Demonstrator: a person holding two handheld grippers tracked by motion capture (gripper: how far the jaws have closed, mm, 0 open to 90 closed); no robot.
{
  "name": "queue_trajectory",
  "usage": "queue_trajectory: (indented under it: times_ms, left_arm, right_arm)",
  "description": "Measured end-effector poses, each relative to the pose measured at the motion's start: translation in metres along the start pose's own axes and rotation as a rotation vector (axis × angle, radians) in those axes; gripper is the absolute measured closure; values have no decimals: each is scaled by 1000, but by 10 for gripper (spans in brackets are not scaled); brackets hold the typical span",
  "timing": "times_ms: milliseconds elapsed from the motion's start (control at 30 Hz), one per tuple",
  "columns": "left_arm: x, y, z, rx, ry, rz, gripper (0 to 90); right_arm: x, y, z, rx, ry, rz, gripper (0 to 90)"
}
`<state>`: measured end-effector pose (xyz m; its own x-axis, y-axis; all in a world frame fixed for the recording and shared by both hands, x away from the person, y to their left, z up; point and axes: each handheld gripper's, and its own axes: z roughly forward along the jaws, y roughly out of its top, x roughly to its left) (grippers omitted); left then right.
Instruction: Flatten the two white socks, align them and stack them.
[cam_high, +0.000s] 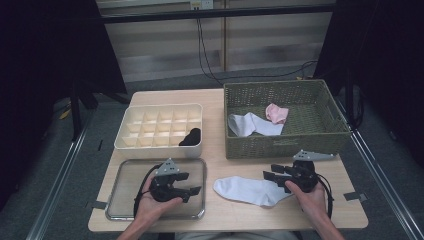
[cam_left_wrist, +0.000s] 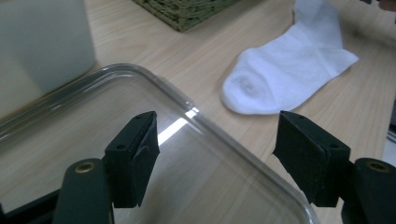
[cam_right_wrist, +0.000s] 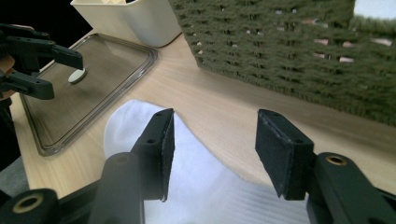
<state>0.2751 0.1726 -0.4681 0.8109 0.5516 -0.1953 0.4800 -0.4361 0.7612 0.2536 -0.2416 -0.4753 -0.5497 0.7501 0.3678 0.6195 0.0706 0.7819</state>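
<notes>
White cotton ankle sock (cam_high: 248, 191) is laid flat on the pale wooden bench (cam_high: 220, 150), directly between the two grippers. Its long axis runs across the bench from one gripper to the other: the rounded toe is pointed toward the left gripper (cam_high: 192, 191), and the ribbed cuff end is lying under the right gripper (cam_high: 268, 176). The knit is seen to be soft and fine, with a slight crease at the heel.

In the right gripper view, the right gripper (cam_right_wrist: 212, 154) is held partly open just above the sock (cam_right_wrist: 196, 182); cloth is seen below and between its black jaws, but it is not pressed by the foam-faced pads, so nothing is held. In the left gripper view, the left gripper (cam_left_wrist: 215, 154) is held wide open and empty above a clear plastic tray with rounded corners (cam_left_wrist: 224, 140), and the sock's toe (cam_left_wrist: 285, 70) is seen just beyond the tray's rim.

Beyond the left gripper, a cream plastic organiser box divided into small square cells (cam_high: 131, 125) is placed, with a rolled black sock (cam_high: 190, 137) in a corner cell of its nearest row, on the basket's side. Beyond the right gripper, an olive-green woven rectangular basket (cam_high: 280, 145) is set, and a second white sock (cam_high: 252, 125) and a small pink sock (cam_high: 276, 113) are contained in it.
</notes>
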Motion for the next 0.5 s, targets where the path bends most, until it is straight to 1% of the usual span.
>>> queue_trajectory:
  times_ms: [67, 167, 233, 300, 333, 400, 433, 467, 500]
  left_arm:
    - [1, -4, -3, -1, 1, -6, 299]
    - [1, -10, -9, 3, 16, -7, 302]
    - [2, -15, -12, -19, 39, -23, 317]
    - [5, -16, -12, -18, 34, -38, 313]
    - [5, -16, -12, -21, 37, -40, 313]
    - [5, -15, -13, -36, 41, -35, 314]
    - [5, -15, -15, -44, 36, -31, 315]
    - [5, -15, -15, -46, 33, -32, 316]
    - [5, -16, -17, -49, 36, -34, 316]
  right_arm:
    - [2, 2, 0, -8, 3, -10, 473]
    - [8, 6, -1, -32, -5, -28, 484]
    - [10, 9, -1, -57, 18, -41, 489]
    - [13, 12, -1, -63, 9, -61, 488]
    - [14, 14, 0, -66, 18, -65, 488]
    - [15, 18, 1, -71, 20, -63, 488]
    - [16, 21, 1, -66, 19, -63, 495]
    - [17, 24, 2, -51, 38, -45, 500]
    - [18, 26, 3, -51, 54, -47, 503]
